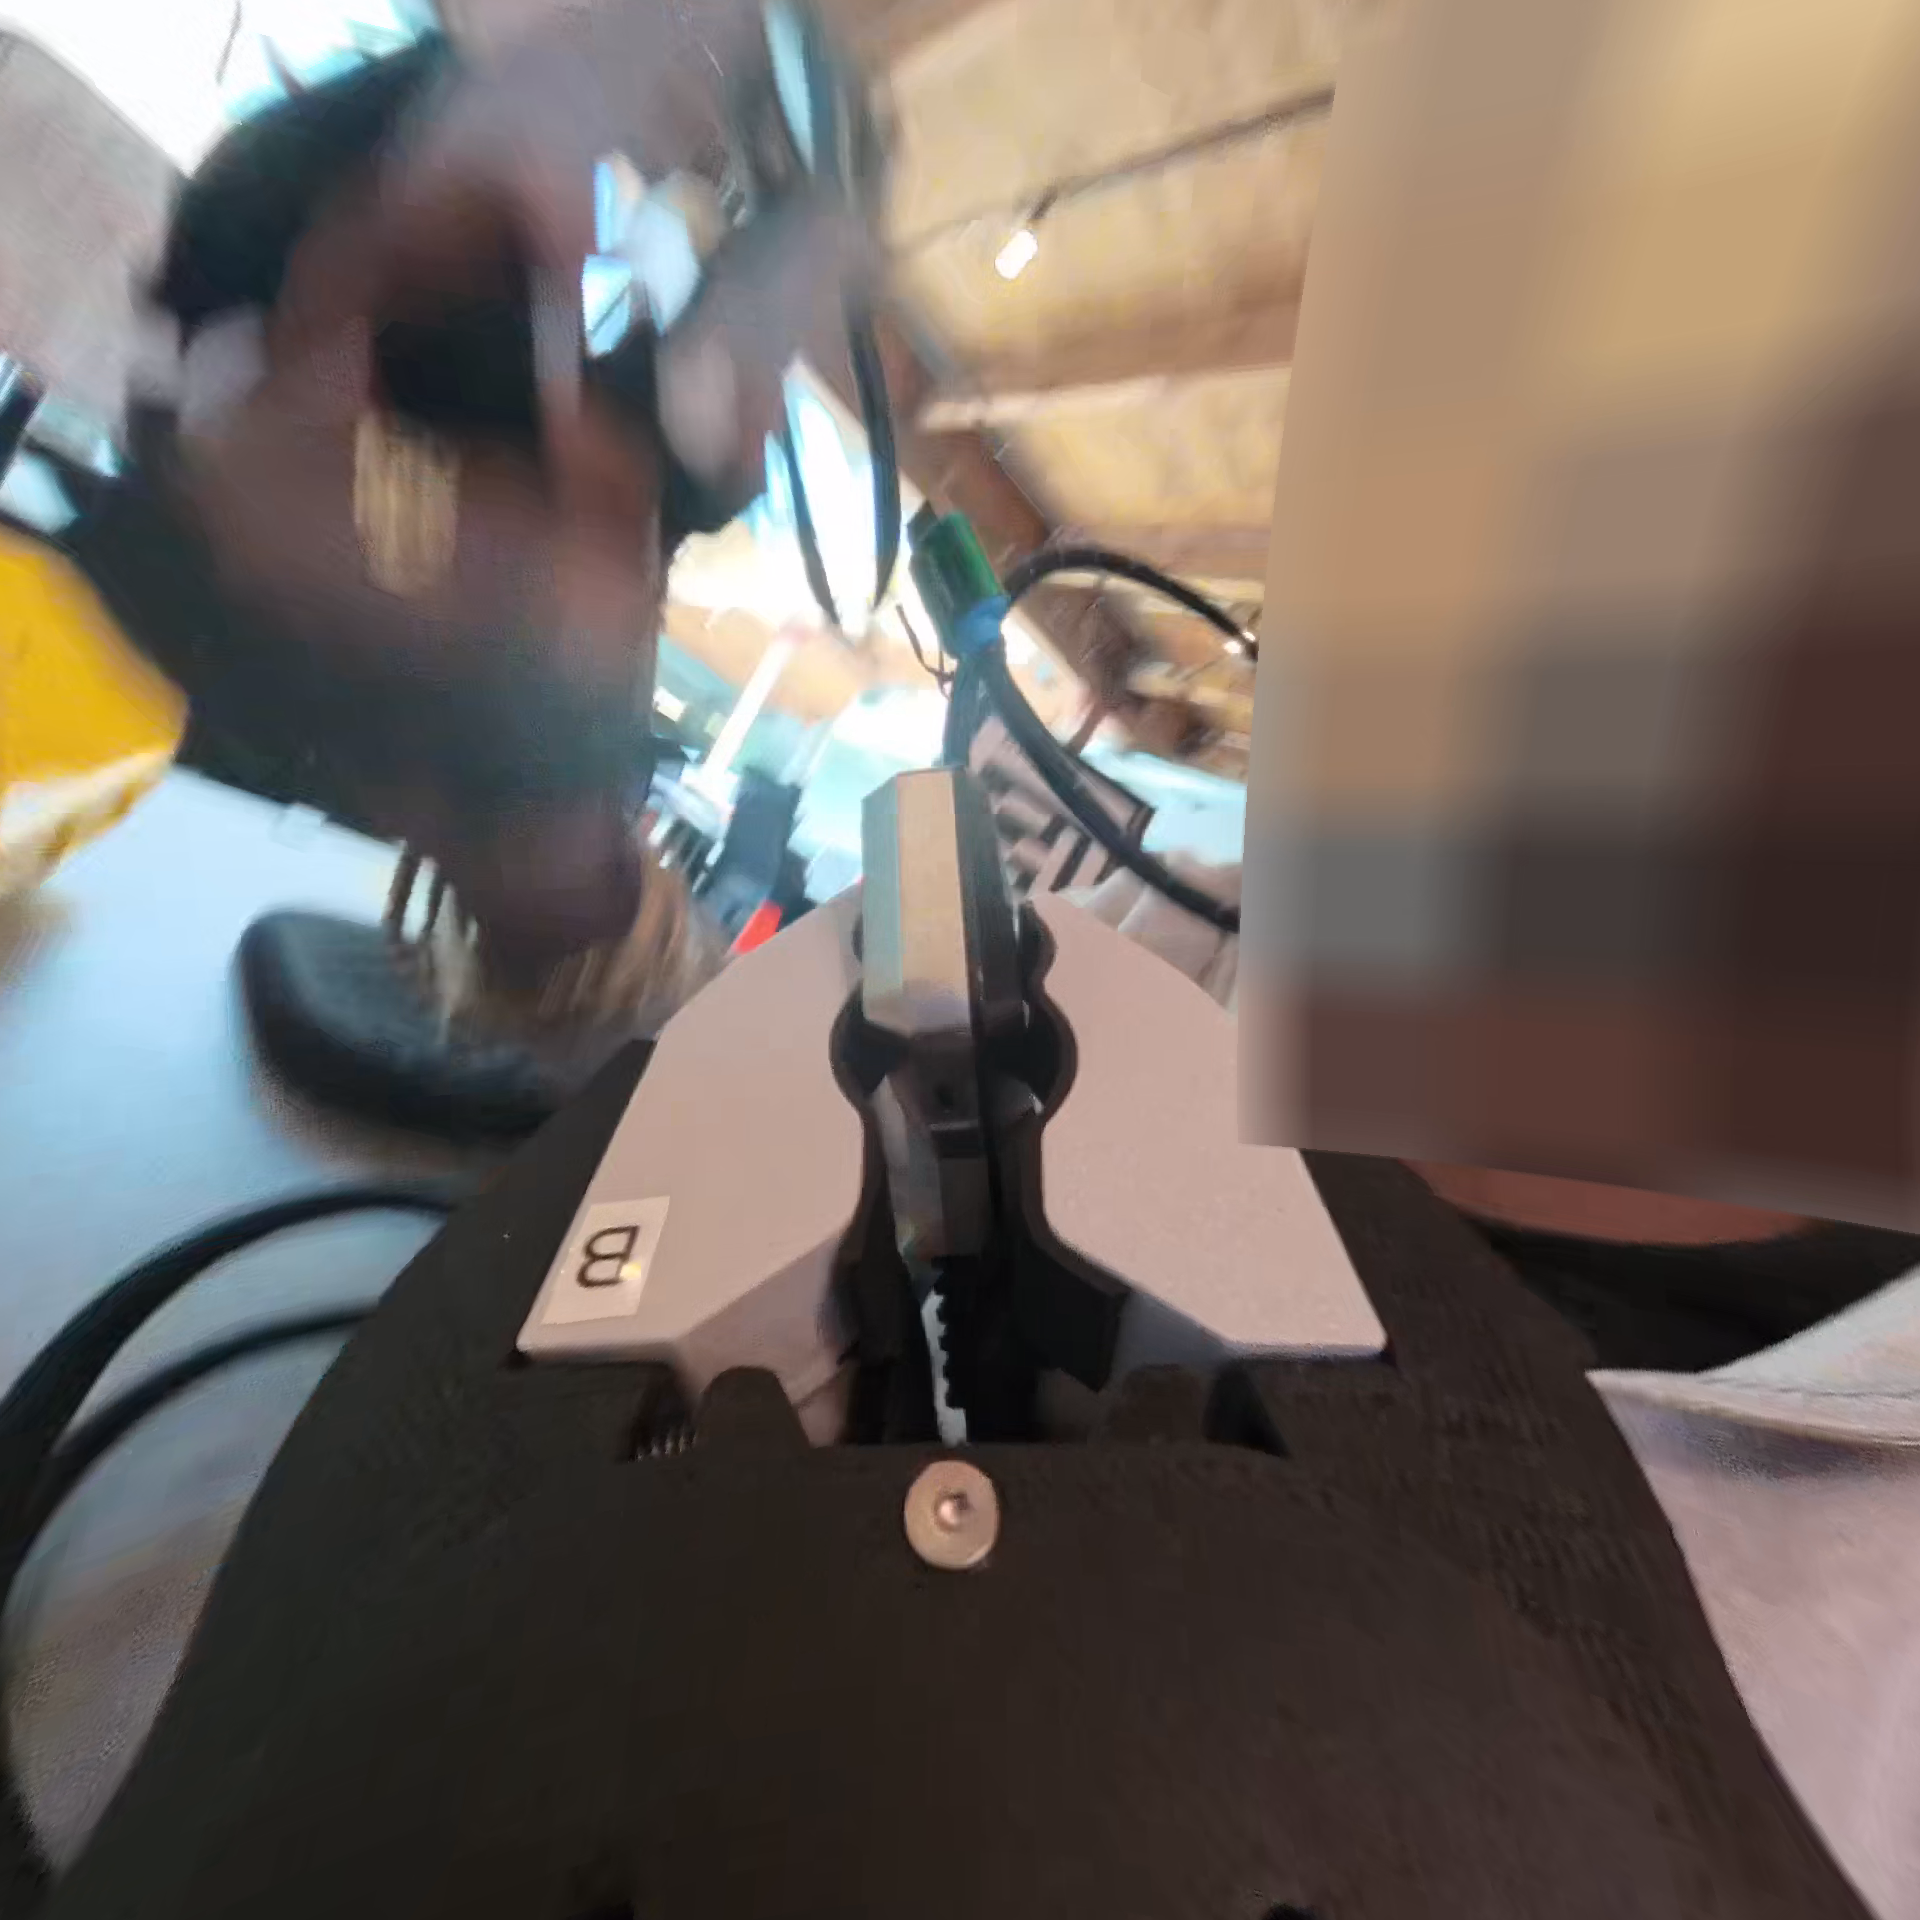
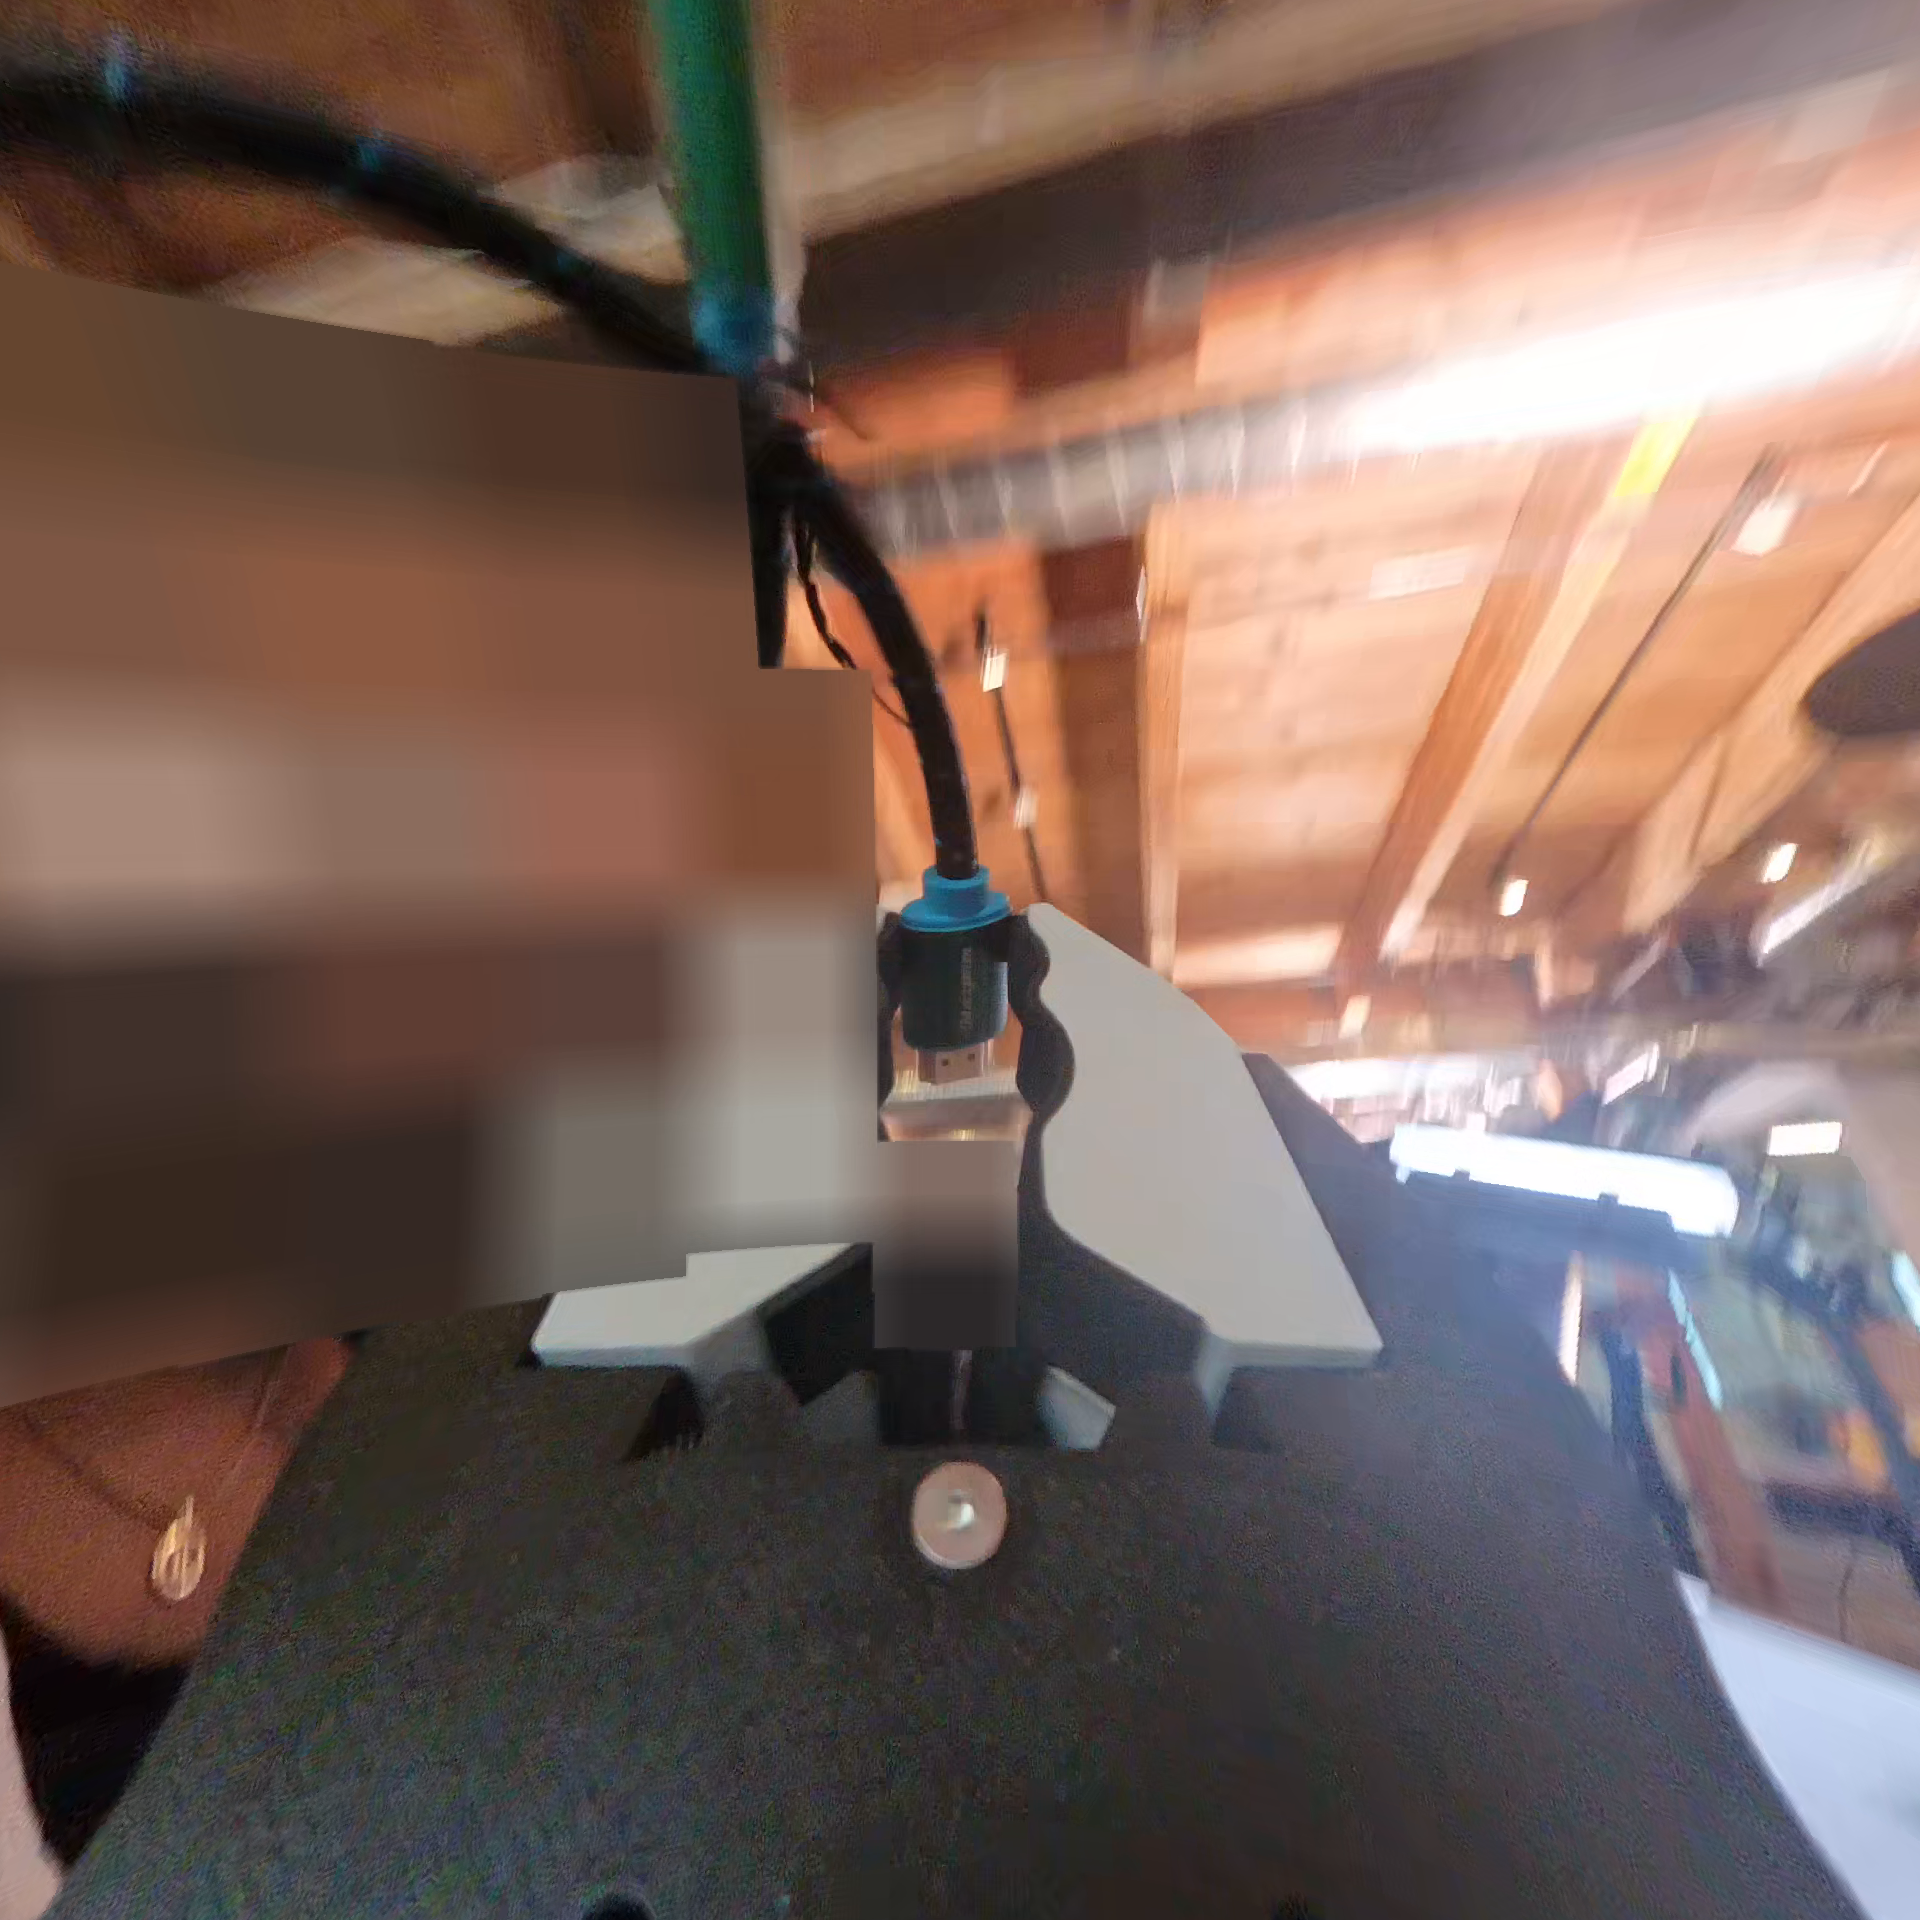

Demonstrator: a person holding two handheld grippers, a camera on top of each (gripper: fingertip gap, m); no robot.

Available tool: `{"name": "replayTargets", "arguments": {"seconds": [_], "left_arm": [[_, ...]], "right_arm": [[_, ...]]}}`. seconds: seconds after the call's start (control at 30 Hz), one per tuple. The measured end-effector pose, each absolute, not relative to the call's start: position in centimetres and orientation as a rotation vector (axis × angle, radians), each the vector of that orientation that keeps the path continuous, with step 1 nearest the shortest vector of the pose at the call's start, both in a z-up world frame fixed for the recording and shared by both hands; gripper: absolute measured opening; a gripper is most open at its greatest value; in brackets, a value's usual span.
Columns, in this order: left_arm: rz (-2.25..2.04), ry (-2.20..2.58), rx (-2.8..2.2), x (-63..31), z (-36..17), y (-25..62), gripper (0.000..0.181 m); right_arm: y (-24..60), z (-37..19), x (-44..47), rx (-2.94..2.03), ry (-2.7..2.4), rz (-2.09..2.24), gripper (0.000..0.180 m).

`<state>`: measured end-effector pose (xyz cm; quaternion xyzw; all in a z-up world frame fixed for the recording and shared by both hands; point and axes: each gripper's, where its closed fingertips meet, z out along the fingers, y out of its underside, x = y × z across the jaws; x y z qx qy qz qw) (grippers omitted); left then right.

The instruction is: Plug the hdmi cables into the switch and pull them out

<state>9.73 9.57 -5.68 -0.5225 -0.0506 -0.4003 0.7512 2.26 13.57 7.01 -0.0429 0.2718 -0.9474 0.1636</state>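
Pale desk (image 1: pixel 114 997) shows only in the left view's lower-left corner. Both views are tilted up and motion-blurred, so aiming now is a risk in itself.

My left tongs (image 1: pixel 940 997) are pressed onto a slim silver metal switch box (image 1: pixel 914 894), held edge-on and raised off the desk. The box sticks out well past the tips. I can't see its ports from here, so which face they're on is unknown.

My right tongs (image 2: pixel 961 925) seem to pinch a black hdmi plug with a blue collar (image 2: pixel 954 992). The plug sits against the one grey finger (image 2: pixel 1143 1143) I can see. The other is under a mosaic patch, so the grip is a judgement. The plug is up in the air, not in the switch.

Black braided hdmi cable (image 2: pixel 935 748) arcs up and away to the left, bundled with a green cable (image 2: pixel 717 156) by blue tape.

Gold connector tip (image 2: pixel 940 1065) points back toward the camera, not outward.

Risks:
- The tip faces the wrong way, so it needs turning before it can go in. If it's pushed in skewed it could scrape or bend.
- The stiff cable could twist the plug in the pinch, or snag on the taped bundle.
- The switch is gripped on a narrow edge, so insertion force could pivot it or slide it out.
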Motion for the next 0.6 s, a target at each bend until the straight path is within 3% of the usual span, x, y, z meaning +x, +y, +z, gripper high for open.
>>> {"name": "replayTargets", "arguments": {"seconds": [0.03, 0.17, 0.33, 0.43, 0.6], "left_arm": [[-0.854, -0.122, -1.186, 10.0, -6.5, 9.9, 0.022], [-0.844, -0.053, -1.038, 9.3, -3.4, 9.1, 0.022], [-0.629, -0.171, -0.953, 5.8, -2.1, 5.7, 0.022], [-0.502, -0.274, -0.925, 3.8, -2.1, 3.8, 0.022], [-0.402, -0.433, -0.864, 1.0, -2.9, 2.2, 0.021]], "right_arm": [[16.5, 8.6, 1.1, -0.111, 0.714, -2.764, 0.019], [16.2, 7.7, 0.4, -0.105, 1.668, -2.864, 0.019], [23.4, 5.6, -6.3, 0.618, 2.532, -2.672, 0.018], [30.1, 1.1, -8.8, 1.213, 2.947, -2.185, 0.016], [37.0, -6.7, -8.8, 1.742, 3.039, -1.451, 0.016]]}}
